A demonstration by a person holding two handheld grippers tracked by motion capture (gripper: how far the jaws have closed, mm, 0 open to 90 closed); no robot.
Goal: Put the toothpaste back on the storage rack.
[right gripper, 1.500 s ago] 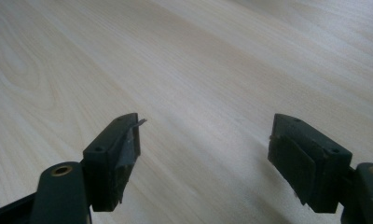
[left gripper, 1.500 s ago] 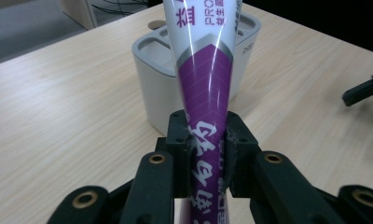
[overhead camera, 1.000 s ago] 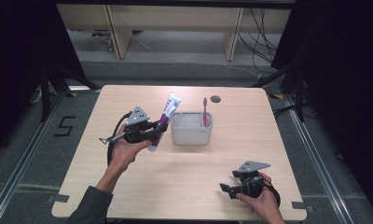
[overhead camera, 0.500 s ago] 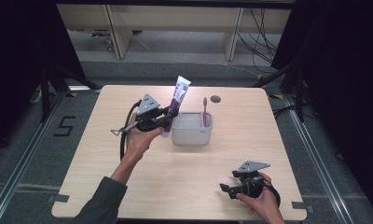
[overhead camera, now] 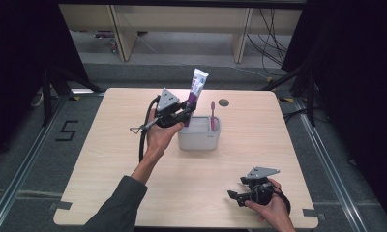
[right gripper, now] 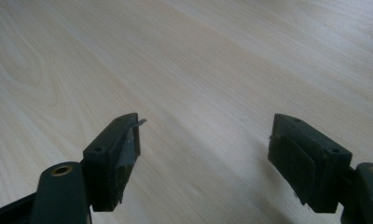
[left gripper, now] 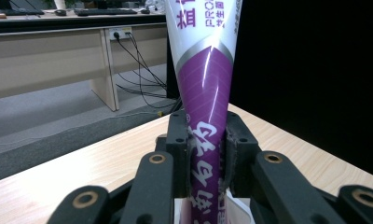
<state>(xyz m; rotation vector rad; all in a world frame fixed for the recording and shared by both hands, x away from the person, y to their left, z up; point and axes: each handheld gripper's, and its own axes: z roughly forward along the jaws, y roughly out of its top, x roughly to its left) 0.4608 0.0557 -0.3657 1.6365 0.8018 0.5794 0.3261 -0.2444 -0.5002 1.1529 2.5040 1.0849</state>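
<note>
My left gripper (overhead camera: 186, 114) is shut on a white and purple toothpaste tube (overhead camera: 195, 90), held nearly upright over the left end of a grey rectangular bin (overhead camera: 200, 139) at mid-table. In the left gripper view the tube (left gripper: 206, 107) rises between the two black pads pressing its purple lower part. A pink toothbrush (overhead camera: 212, 115) stands in the bin's right half. My right gripper (overhead camera: 236, 197) rests low near the table's front right, jaws open, with bare wood between the pads (right gripper: 124, 158).
A small dark round hole (overhead camera: 224, 102) sits in the table behind the bin. The light wooden table (overhead camera: 109, 174) has black floor rails on both sides. Desks and cables stand beyond the far edge.
The left gripper has carried the toothpaste tube to the right and slightly up, from left of the bin to above its left end, and the tube now stands more upright. The right gripper stayed still.
</note>
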